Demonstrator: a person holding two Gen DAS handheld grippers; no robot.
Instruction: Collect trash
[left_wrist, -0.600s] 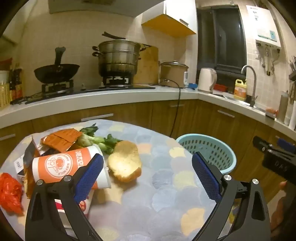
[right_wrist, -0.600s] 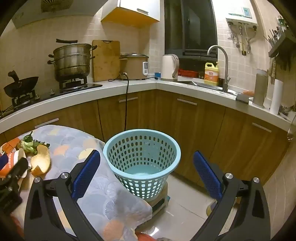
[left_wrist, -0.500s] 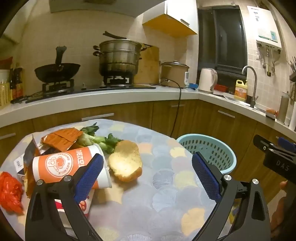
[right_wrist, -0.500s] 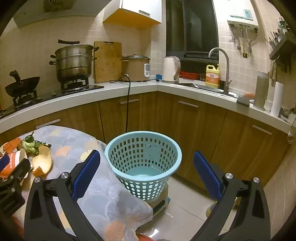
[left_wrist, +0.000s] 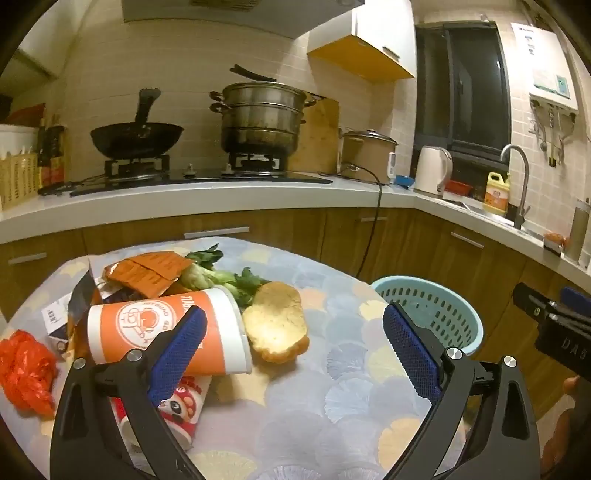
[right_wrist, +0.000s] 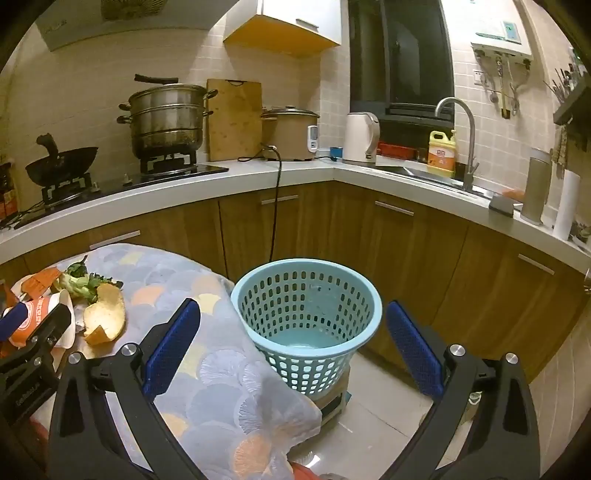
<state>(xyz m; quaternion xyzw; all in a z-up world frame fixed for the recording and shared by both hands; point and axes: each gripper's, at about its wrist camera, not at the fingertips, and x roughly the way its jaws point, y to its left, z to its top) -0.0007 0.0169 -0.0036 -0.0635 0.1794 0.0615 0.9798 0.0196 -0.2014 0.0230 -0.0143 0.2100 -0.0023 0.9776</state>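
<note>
**A:** Left claw (left_wrist: 291, 349), left wrist view: my jaws stand wide, nothing between them, hovering above the surface (left_wrist: 332, 398). The trash lies in a heap at the far left: orange paper cup (left_wrist: 166, 332) on its side, bread piece (left_wrist: 275, 326) touching its rim, greens (left_wrist: 221, 277) and an orange wrapper (left_wrist: 147, 271) behind, a red plastic scrap (left_wrist: 24, 369) at the edge.

**B:** Handling?

**A:** I judge the cup light and crushable; grip across its mid-wall, gently. The bread looks soft and crumbly; take it by the thick crust.

**B:** Right wrist view?

**A:** Right claw (right_wrist: 291, 350) equally wide and empty, aimed at the blue basket (right_wrist: 306, 306), which stands on the floor just beside the surface. The basket appears empty, so collecting has not begun.
</note>
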